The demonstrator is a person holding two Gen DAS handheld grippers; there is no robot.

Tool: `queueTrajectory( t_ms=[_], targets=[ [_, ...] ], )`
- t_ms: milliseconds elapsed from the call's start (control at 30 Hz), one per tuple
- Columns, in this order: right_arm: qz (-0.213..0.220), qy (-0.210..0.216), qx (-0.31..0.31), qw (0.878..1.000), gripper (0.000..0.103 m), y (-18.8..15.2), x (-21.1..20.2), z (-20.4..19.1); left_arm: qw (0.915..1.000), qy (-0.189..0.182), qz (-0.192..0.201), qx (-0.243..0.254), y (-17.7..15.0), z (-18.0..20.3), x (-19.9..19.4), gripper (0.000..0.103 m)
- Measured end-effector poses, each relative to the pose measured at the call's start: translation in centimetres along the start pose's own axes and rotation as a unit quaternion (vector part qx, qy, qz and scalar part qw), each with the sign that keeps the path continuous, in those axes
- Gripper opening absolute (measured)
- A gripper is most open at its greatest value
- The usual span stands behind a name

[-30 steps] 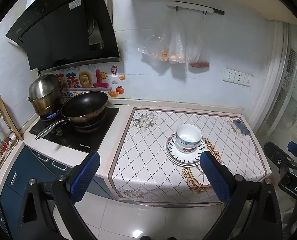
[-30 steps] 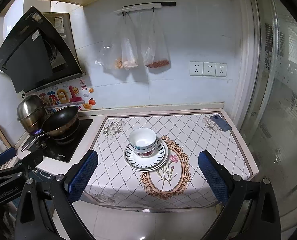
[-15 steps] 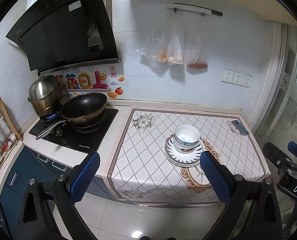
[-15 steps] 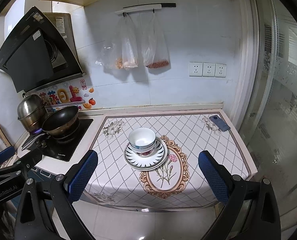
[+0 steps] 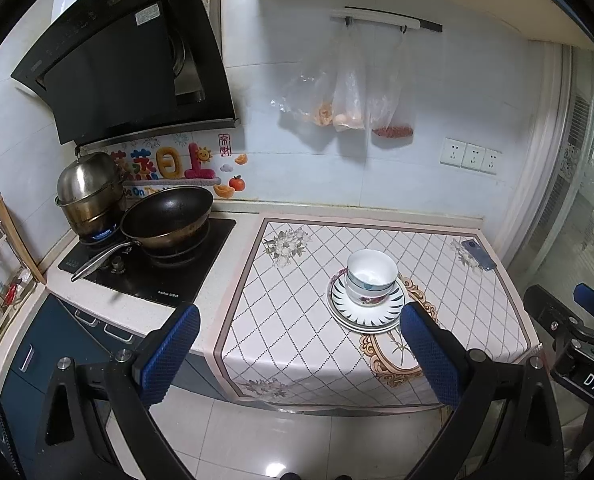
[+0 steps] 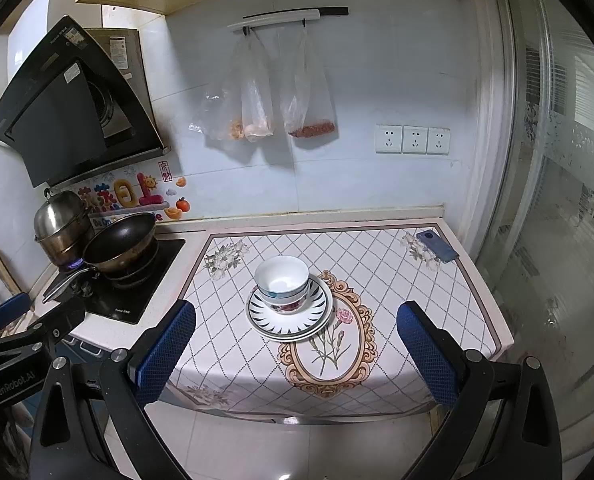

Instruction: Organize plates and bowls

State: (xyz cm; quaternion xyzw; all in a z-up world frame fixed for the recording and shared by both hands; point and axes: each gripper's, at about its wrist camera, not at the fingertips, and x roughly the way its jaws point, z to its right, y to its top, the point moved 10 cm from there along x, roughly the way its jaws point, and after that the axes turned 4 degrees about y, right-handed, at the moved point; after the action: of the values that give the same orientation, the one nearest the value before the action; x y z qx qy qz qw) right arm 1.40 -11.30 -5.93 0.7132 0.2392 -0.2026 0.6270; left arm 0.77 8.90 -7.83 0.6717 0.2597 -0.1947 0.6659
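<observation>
Both tools were hanging out in front of the surface [image 6: 377,248], over the floor, not touching anything. The left tool [image 5: 299,354] had its blue fingers spread wide with nothing between them, and same deal for the right tool [image 6: 297,356]. The white bowl [image 6: 283,282] sat upright on top of the plates [image 6: 317,314], at least two of them stacked, the upper one with a black-striped rim, roughly mid-surface on the patterned cloth [image 6: 397,280]. A phone [image 6: 437,246] lay at the far right corner, well apart from the stack. Off to the left, a wok [image 5: 167,216] and a steel pot [image 5: 89,190] were on the stove.
</observation>
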Motion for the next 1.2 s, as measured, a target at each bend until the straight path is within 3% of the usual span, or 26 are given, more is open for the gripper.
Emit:
queueTrajectory(
  t_ms=[1200],
  targets=[
    [-0.006,-0.005,0.002,1.0,0.103,-0.41,0.84,-0.48,0.9999,-0.002,-0.012,-0.001,-0.48,-0.4,0.62,0.103]
  ],
)
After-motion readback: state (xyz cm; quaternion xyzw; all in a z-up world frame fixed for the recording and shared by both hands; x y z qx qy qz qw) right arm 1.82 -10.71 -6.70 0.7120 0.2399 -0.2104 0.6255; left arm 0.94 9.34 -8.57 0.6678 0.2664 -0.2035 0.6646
